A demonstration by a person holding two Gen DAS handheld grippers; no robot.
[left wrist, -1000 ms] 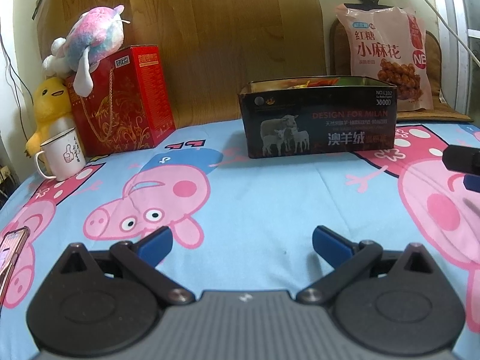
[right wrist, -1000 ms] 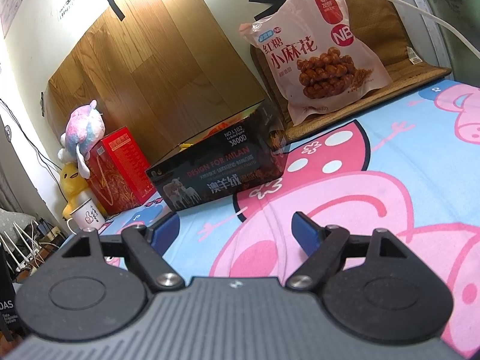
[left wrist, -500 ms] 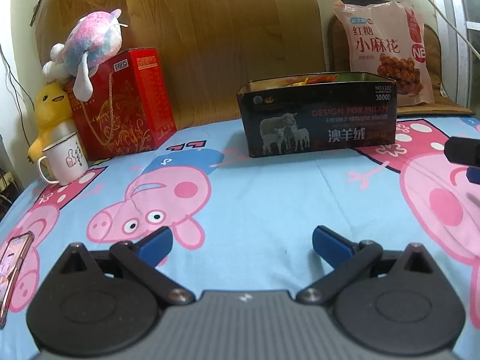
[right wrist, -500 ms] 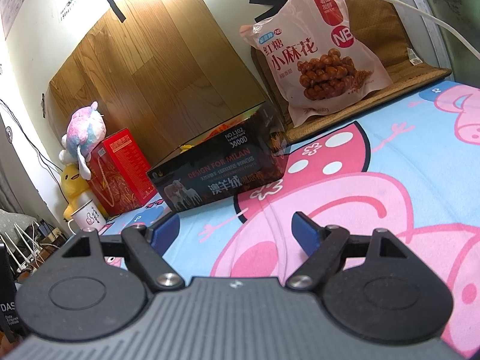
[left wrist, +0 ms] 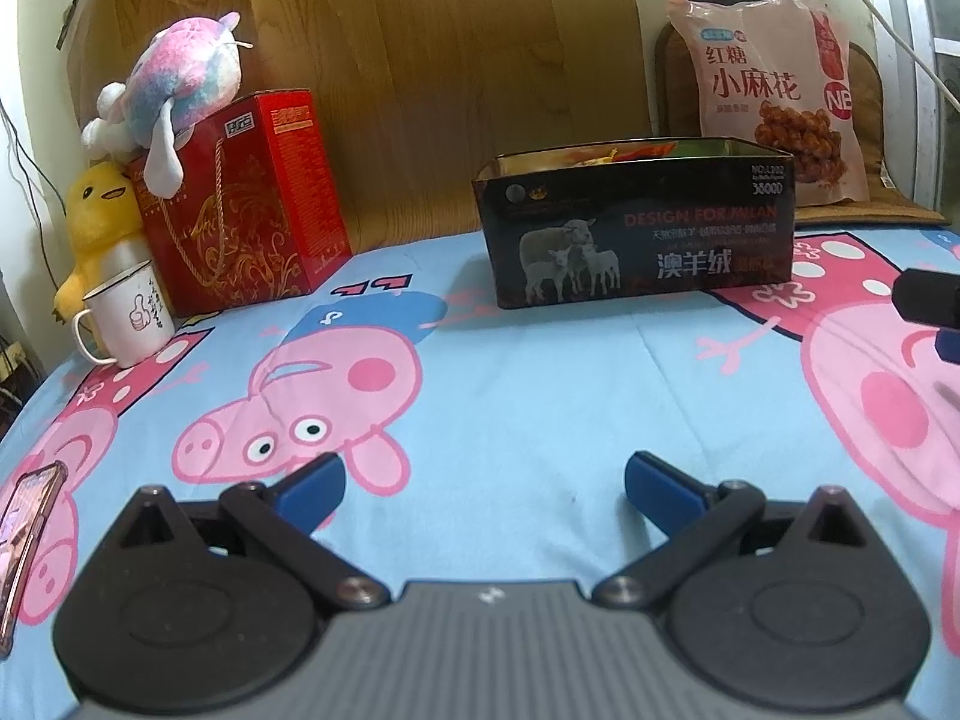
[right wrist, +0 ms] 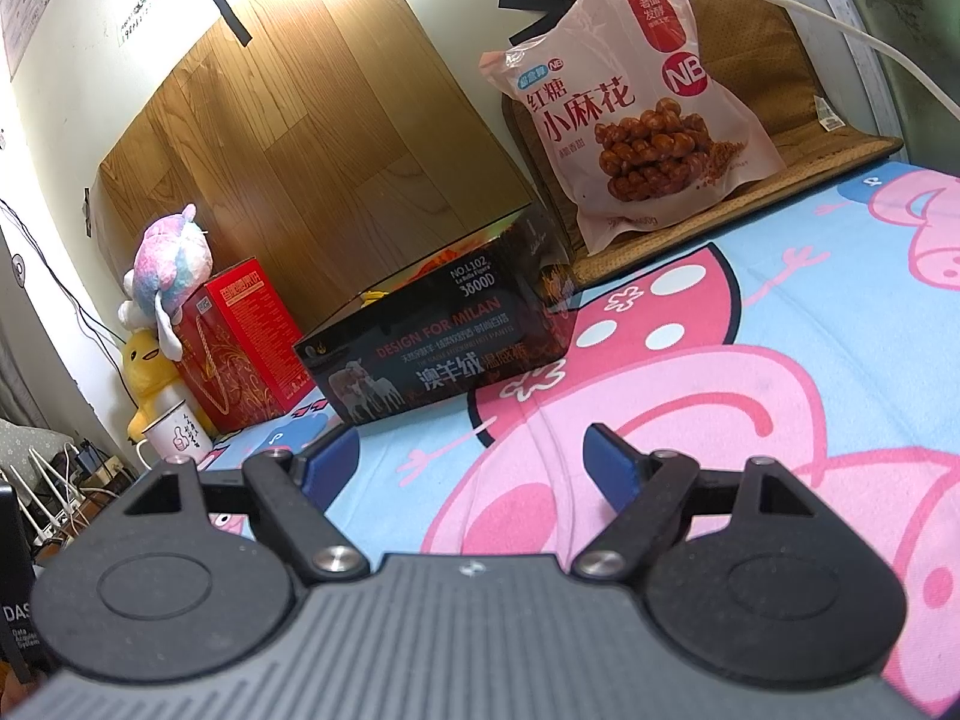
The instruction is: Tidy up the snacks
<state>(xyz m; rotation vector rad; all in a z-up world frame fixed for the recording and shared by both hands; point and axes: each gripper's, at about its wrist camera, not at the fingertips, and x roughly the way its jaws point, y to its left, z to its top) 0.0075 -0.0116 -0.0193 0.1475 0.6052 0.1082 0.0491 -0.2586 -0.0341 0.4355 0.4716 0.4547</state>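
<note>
Both pairs of blue fingers stand wide apart with nothing between them: the left gripper (left wrist: 483, 483) hovers low over the middle of the cartoon-pig bedsheet (left wrist: 540, 396), and the right gripper (right wrist: 474, 459) hangs over the sheet's right part, tilted, looking toward the far edge.

The snack bag (right wrist: 630, 114) leans upright against a brown cushion (right wrist: 774, 90) at the far right corner, propped and not lying flat. The dark tin box (left wrist: 639, 228) stands open near the far edge, just left of the bag, with colourful packets already showing above its rim.

My judgement of the risks: the bag is soft, glossy and puffed with air, so a pinch on its smooth face could slip, and a hard squeeze might crush the twisted fried dough inside. Because it only leans, a nudge from one finger could tip it forward or slide it down the cushion before the grip closes. A white cable (right wrist: 780, 0) runs across just above the bag and could snag a raised gripper. The bag also looks tall beside the box, which is partly full, so it may not settle inside.
</note>
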